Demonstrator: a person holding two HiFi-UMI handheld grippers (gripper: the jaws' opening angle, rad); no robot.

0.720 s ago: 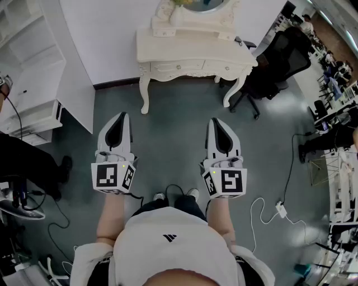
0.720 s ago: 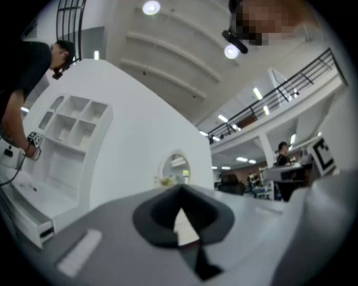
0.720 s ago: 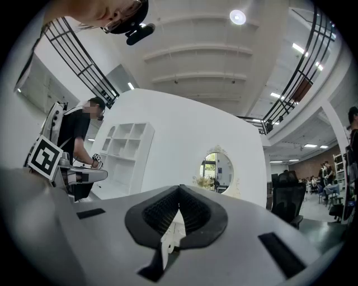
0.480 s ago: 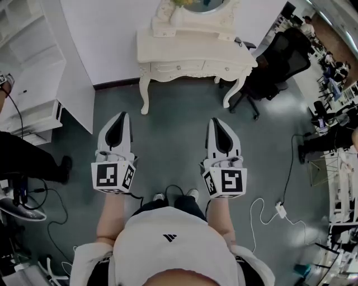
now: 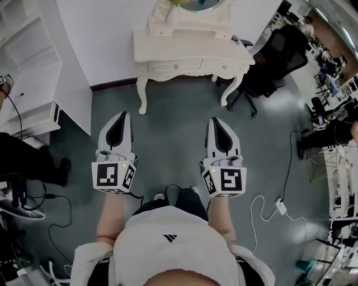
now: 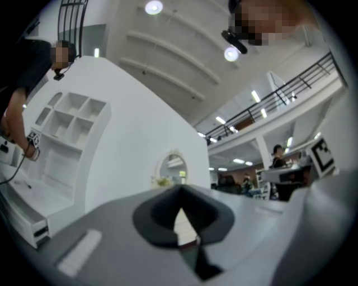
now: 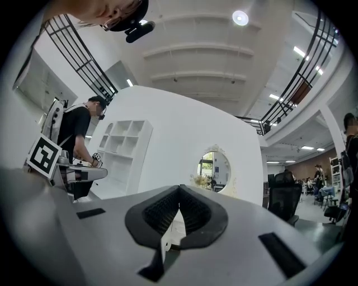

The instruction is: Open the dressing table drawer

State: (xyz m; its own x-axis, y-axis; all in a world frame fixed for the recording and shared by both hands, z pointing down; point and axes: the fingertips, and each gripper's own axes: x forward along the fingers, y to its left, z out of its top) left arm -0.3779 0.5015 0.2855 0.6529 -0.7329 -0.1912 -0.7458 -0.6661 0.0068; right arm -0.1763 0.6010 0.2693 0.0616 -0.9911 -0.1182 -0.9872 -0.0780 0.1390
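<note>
at the far left of the head view stands a white shelf unit (image 5: 31, 72), and below it, at the picture's edge, a person in black clothes (image 5: 25, 159) is on the grey floor (image 5: 168, 128). next comes the left gripper (image 5: 121, 115), held out in front of the wearer's body and pointing toward the wall. its jaws are pressed together along their tips, with nothing between them; in the left gripper view only the far-off furniture shows through the small gap behind the tips.

in the middle, against the white wall, is the cream dressing table (image 5: 190, 47) with curved legs and an oval mirror (image 5: 196, 4) on top. its drawers (image 5: 179, 67) sit side by side in the front, each with a small knob, and both look pushed in. the table is well apart from both grippers, with bare floor between.

the right gripper (image 5: 216, 120) is parallel to the left one, and its jaws are also closed together and empty. to the right of the table stands a black office chair (image 5: 277, 64), just beside the table's corner. lower right, a white cable with a power strip (image 5: 281, 209) lies on the floor.
</note>
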